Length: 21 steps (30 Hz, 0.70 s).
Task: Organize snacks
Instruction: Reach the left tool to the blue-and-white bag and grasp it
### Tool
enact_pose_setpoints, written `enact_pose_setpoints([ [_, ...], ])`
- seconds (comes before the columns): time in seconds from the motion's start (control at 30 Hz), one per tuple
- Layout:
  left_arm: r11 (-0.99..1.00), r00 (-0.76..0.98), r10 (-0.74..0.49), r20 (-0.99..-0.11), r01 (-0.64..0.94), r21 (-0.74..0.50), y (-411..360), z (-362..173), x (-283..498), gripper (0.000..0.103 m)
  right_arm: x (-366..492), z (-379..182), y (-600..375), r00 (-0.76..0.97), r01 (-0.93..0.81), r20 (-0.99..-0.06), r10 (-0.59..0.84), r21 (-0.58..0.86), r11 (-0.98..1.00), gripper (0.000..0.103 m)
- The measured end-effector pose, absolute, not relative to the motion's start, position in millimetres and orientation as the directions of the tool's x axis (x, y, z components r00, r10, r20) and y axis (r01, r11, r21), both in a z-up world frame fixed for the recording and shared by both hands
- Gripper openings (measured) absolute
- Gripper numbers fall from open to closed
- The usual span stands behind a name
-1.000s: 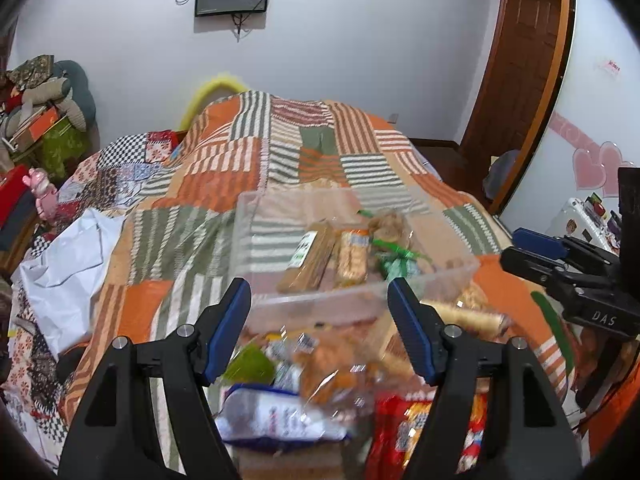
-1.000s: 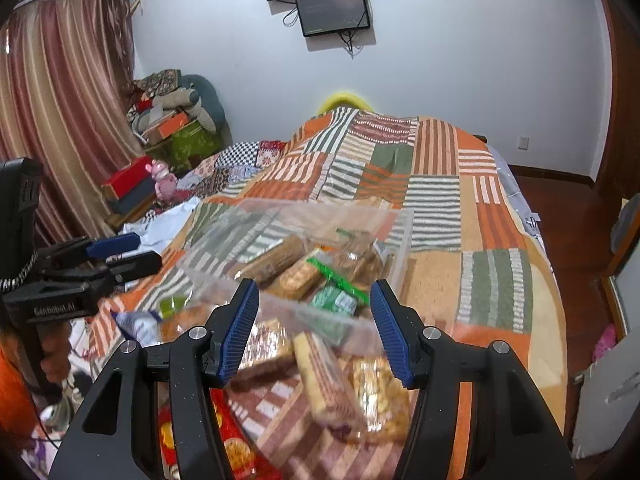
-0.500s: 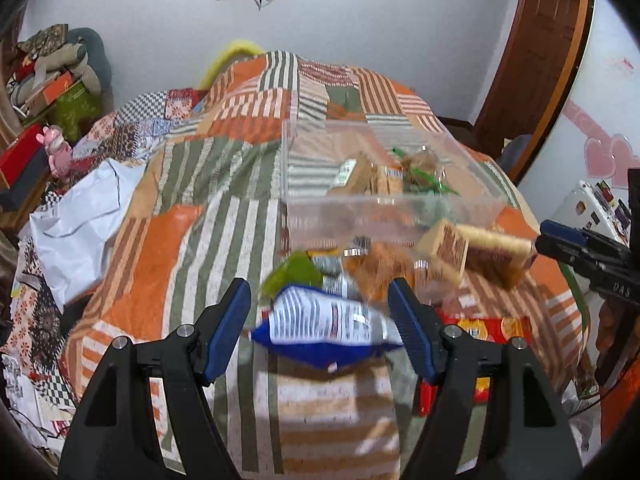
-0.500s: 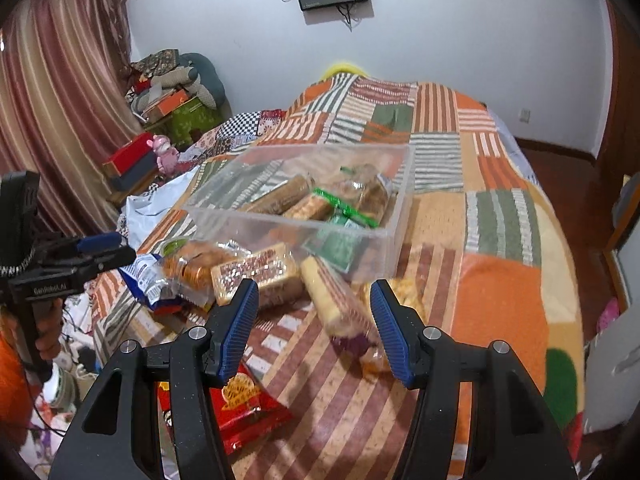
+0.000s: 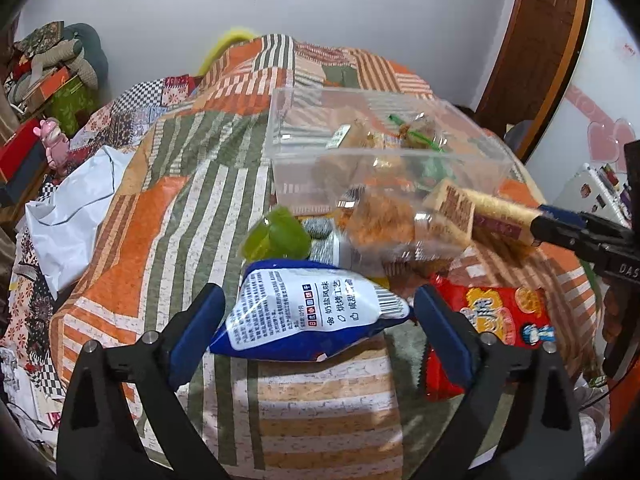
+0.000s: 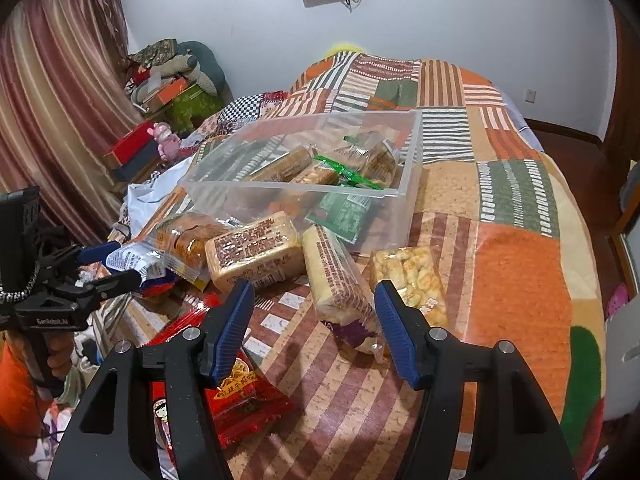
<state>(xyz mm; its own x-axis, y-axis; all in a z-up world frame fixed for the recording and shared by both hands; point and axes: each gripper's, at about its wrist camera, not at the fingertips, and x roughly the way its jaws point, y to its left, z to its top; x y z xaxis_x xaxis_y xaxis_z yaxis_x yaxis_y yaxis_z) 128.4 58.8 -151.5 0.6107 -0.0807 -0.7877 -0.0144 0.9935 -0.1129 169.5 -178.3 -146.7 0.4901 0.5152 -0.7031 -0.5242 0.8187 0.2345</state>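
Clear plastic forms the storage box that is seen beyond both tongs on the patchwork quilt, with several wrapped snacks already inside it. The left gripper is held with its jaws wide apart, and the blue-and-white snack bag is framed between them, not yet clamped. The right gripper is likewise spread apart and empty; the long wrapped cake bar lies just ahead between its fingers, with a red packet under its left finger and a pack of puffed crackers beside its right one. The step in hand is judged to be the approach for picking up loose snacks, with much still outside the box. Next, a descent over the chosen packet, a gentle closure on its crinkly wrapper and a lift over the near wall of the box would be called for.
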Motion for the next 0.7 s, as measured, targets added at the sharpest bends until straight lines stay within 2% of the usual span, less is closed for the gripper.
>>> enact_pose_setpoints([
  [0.07, 0.988, 0.591, -0.119, -0.798, -0.013, -0.157, 61, -157, 130, 0.097, 170, -149, -175, 0.487, -0.528, -0.705, 0.515, 0.233, 0.817, 0.059],
  [0.23, 0.982, 0.555, -0.125, -0.823, -0.048, -0.181, 67, -172, 136, 0.098, 173, -156, -169, 0.473, -0.534, -0.714, 0.516, 0.234, 0.812, 0.059],
  [0.57, 0.985, 0.573, -0.084, -0.815, -0.074, -0.153, 63, -181, 143, 0.098, 187, -175, -158, 0.437, -0.525, -0.747, 0.5, 0.239, 0.817, 0.058],
  [0.7, 0.981, 0.567, -0.072, -0.821, -0.107, -0.159, 65, -188, 150, 0.098, 188, -176, -157, 0.458, -0.508, -0.755, 0.469, 0.211, 0.835, 0.044],
])
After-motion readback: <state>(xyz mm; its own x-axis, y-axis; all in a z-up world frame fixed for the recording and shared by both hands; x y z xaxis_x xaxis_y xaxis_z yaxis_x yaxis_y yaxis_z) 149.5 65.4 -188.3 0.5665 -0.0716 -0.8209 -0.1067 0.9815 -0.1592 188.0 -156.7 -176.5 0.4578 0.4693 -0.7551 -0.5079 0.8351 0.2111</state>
